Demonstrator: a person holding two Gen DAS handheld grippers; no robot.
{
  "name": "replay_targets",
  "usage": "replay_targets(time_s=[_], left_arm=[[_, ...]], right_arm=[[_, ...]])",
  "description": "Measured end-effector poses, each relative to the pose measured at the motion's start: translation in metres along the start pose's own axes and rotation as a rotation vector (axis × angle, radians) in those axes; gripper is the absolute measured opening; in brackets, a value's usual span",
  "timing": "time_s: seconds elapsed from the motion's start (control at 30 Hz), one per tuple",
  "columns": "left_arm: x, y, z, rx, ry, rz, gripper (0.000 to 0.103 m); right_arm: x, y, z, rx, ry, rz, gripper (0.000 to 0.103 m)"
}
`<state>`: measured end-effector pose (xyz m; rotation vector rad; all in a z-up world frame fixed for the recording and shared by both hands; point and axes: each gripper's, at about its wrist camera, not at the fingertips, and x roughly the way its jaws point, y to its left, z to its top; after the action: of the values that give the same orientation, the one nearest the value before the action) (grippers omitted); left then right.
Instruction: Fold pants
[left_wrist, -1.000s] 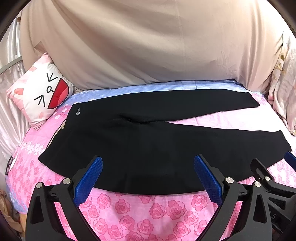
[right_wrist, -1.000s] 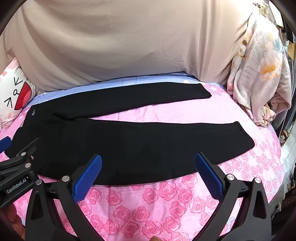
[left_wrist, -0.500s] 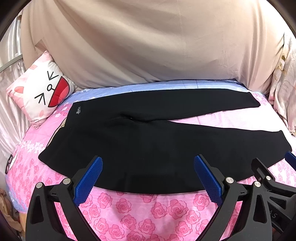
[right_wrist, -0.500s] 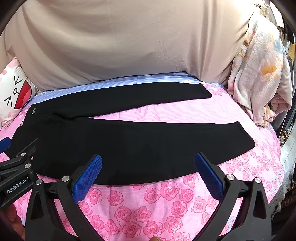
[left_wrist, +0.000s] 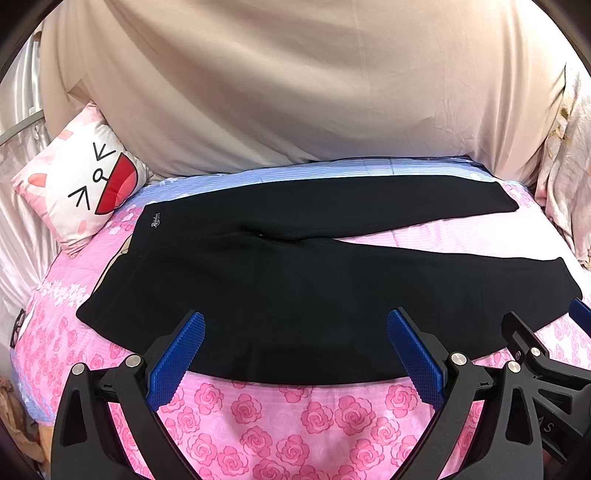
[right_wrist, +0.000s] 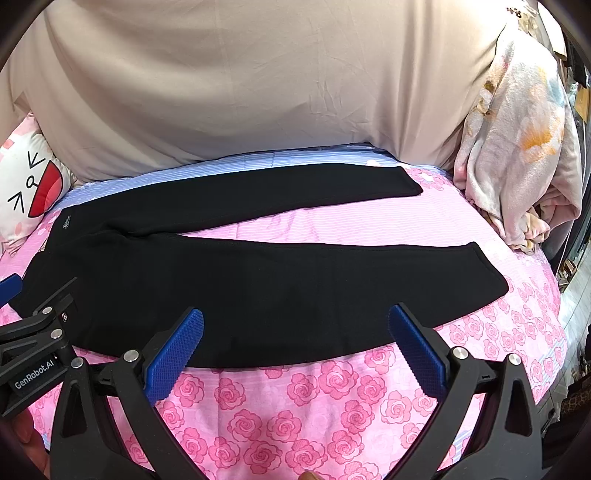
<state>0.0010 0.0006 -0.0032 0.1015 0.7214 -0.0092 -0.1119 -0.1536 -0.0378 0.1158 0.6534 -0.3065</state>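
A: What sits at the far left?

B: A white square cushion with a red open-mouthed cartoon face (left_wrist: 83, 192), leaning at the edge of the pink rose-printed bedsheet (left_wrist: 295, 417), just beside the waistband.

A: And the garment?

B: The black knit pants (left_wrist: 295, 295) lie flat and unfolded on that sheet, waist to the left with a small white logo, legs running right and spread in a narrow V. A strip of pink sheet shows between them. The far leg ends near a beige draped cloth backdrop (left_wrist: 295, 92).

A: The left gripper (left_wrist: 295, 350)?

B: Its blue ribbed pads (left_wrist: 177, 358) stand wide apart, holding nothing, above the near edge of the near leg.

A: The right gripper (right_wrist: 295, 347)?

B: Likewise spread wide and empty, over the same leg's near edge, further toward the cuff. The left tool's black frame shows at its left.

A: Far right?

B: A crumpled pale floral blanket (right_wrist: 517, 155) heaped beyond the cuffs, apart from them.
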Motion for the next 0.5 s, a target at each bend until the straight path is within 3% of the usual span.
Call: replay_targets(time_s=[0.5], left_arm=[[0.0015, -0.0005, -0.0008, 0.004, 0.005, -0.001, 0.097]], right_arm=[[0.0012, 0.0016, -0.0007, -0.003, 0.002, 0.000, 0.098]])
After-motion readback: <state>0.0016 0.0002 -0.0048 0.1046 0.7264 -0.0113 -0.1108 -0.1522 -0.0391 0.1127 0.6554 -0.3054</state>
